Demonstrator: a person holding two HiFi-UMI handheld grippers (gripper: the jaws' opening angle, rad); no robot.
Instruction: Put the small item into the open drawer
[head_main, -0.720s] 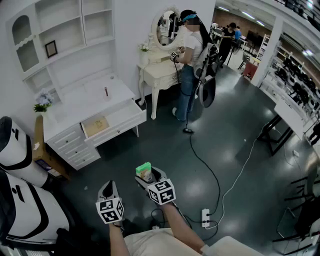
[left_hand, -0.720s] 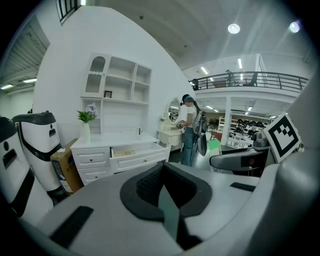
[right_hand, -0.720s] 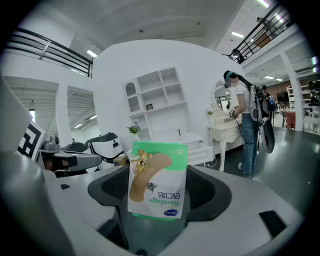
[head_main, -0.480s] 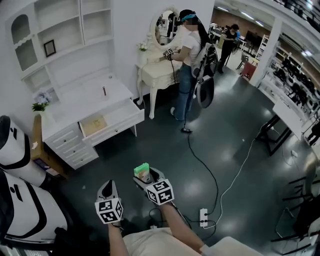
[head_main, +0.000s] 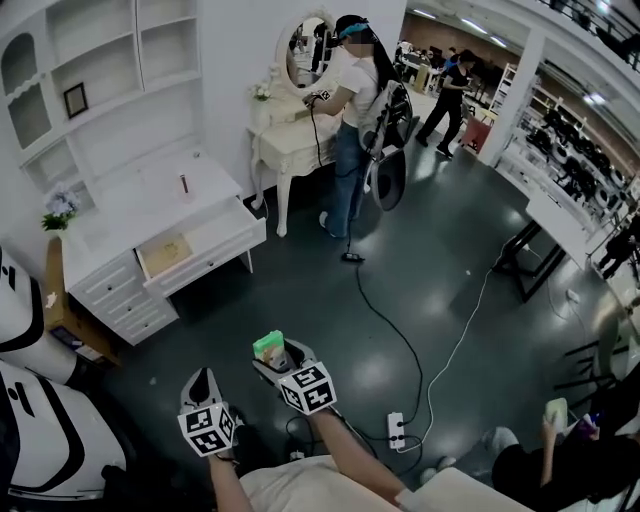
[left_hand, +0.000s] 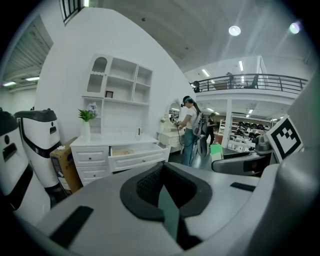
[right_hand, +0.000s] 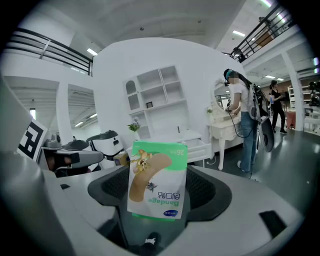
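Note:
A green and white bandage box stands upright between the jaws of my right gripper, which is shut on it. In the head view that box shows at the tip of the right gripper, low over the dark floor. The left gripper hangs beside it on the left, jaws together with nothing between them. The open drawer juts from a white dresser well ahead and to the left, also visible in both gripper views.
A person stands at a white vanity table beyond the dresser. A cable runs across the floor to a power strip. White machines stand at the left, and a seated person is at the bottom right.
In the head view the dresser, vanity and standing person have slid left and the grippers sit slightly lower and further left. The box stays in the right gripper.

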